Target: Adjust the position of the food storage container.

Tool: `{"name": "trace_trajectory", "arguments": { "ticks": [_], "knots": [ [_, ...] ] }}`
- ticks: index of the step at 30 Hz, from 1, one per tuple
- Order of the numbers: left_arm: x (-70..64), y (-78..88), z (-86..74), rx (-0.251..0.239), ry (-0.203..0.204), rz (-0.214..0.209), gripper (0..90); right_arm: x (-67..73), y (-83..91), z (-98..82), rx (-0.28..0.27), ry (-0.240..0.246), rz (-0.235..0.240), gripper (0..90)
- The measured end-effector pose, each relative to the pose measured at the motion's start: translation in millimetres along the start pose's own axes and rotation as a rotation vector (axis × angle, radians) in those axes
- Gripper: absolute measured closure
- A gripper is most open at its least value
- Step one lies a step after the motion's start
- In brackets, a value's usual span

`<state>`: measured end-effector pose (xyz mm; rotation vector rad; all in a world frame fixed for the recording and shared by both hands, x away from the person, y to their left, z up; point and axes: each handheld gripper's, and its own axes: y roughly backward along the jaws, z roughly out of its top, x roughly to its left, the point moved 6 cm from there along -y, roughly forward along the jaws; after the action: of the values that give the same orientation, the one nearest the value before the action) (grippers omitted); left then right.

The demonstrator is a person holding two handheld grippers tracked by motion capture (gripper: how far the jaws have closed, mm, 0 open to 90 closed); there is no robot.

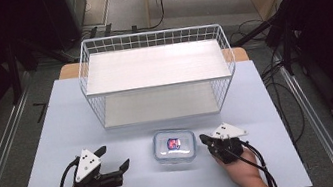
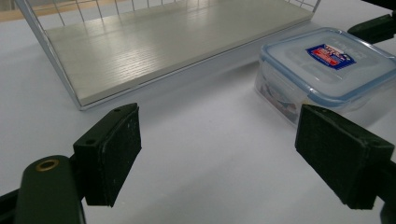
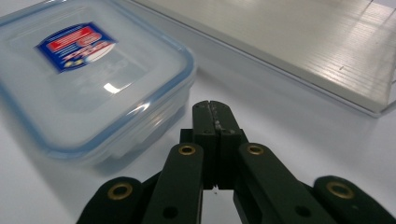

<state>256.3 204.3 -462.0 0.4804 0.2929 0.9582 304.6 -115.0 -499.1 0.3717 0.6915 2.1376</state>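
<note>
From the high view, a clear plastic container (image 1: 175,146) with a blue-rimmed snap lid sits on the pale counter (image 1: 60,135), just in front of a white wire rack (image 1: 156,75) with two shelves; the left claw (image 1: 114,158) lies well to the container's left with its jaws spread and nothing between them; the right claw (image 1: 204,140) rests just beside the container's right edge, jaws pressed together on nothing.

In the left gripper view the spread pads frame bare counter; the container (image 2: 327,70) stands ahead to the right.

In the right gripper view the joined jaws point past the container's (image 3: 88,79) near corner.

The box looks light, rigid and smooth-walled, so likely slippery; gripping across the lid rim or opposite side walls seems safest.
</note>
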Motion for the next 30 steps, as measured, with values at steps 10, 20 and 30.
{"name": "trace_trajectory", "arguments": {
  "ticks": [10,20,30],
  "knots": [
    [3.5,4.9,1.2,-0.016,0.018,-0.001,14.6,12.2,-28.8,21.7,-0.012,0.002,0.015,90.0],
    [6.0,8.1,2.6,-0.021,0.016,-0.006,14.4,27.5,2.3,25.0,-0.072,0.004,0.024,83.8],
    [8.0,12.8,2.9,-0.024,0.076,-0.033,12.4,12.6,42.1,0.7,-0.090,-0.151,0.013,40.3]
  ]
}}
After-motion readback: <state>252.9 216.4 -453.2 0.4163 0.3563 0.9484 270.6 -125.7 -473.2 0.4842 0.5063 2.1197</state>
